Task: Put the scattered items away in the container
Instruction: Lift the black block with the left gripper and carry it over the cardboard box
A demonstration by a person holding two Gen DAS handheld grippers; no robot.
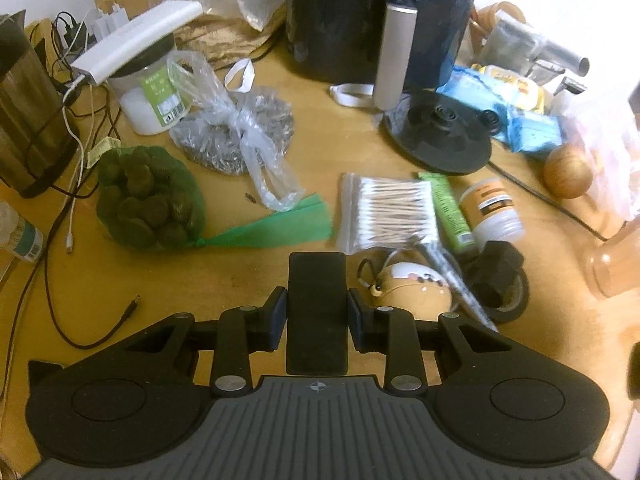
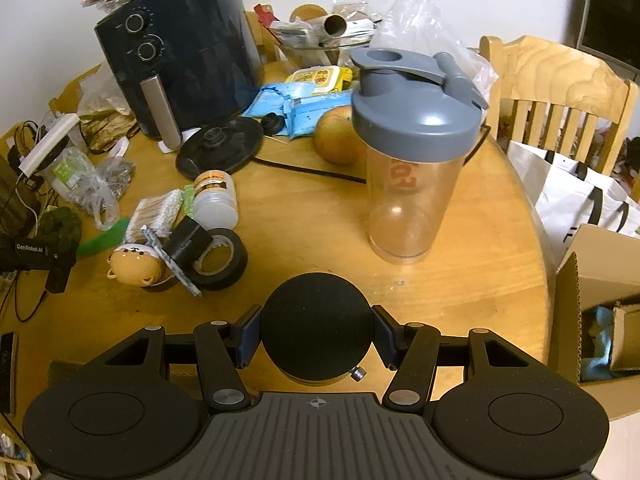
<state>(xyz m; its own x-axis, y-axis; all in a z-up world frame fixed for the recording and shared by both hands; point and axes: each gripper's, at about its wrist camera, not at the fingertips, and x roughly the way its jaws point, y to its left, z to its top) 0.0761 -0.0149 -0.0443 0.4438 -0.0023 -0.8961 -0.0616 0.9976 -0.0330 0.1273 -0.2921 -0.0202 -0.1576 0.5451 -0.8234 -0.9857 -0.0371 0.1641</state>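
Your left gripper (image 1: 317, 316) is clamped on a flat black rectangular block (image 1: 317, 312), with both pads pressed against its long sides. The block stands lengthwise between the fingers, above the wooden table (image 1: 224, 276).

Just right of the left fingers lies a small tan bear-shaped toy (image 1: 416, 288). A speckled stick (image 1: 456, 276) lies across it. Beside the toy sits a roll of black tape (image 1: 508, 296) with a black knob-like part (image 1: 498, 266) resting on it. Beyond these, find a bag of cotton swabs (image 1: 386, 210), a green tube (image 1: 450, 210) and a white jar with an orange label (image 1: 492, 208), all lying close together. To the left rests a green net bag of dark round items (image 1: 146, 200), and behind it a knotted clear bag of seeds (image 1: 236, 132).

Your right gripper (image 2: 317, 338) is pinching a round black puck-shaped object (image 2: 317, 322) across its width. 1 small metal stud shows at its lower right edge.

Ahead of the right gripper stands a clear shaker bottle (image 2: 412, 152) with a grey lid, upright, its flip cap raised. A dark air fryer (image 2: 180, 48) stands at the far left of the table. An open cardboard box (image 2: 600, 300) sits off the table edge at the right, beside a white bag (image 2: 568, 192) and a wooden chair (image 2: 560, 88).
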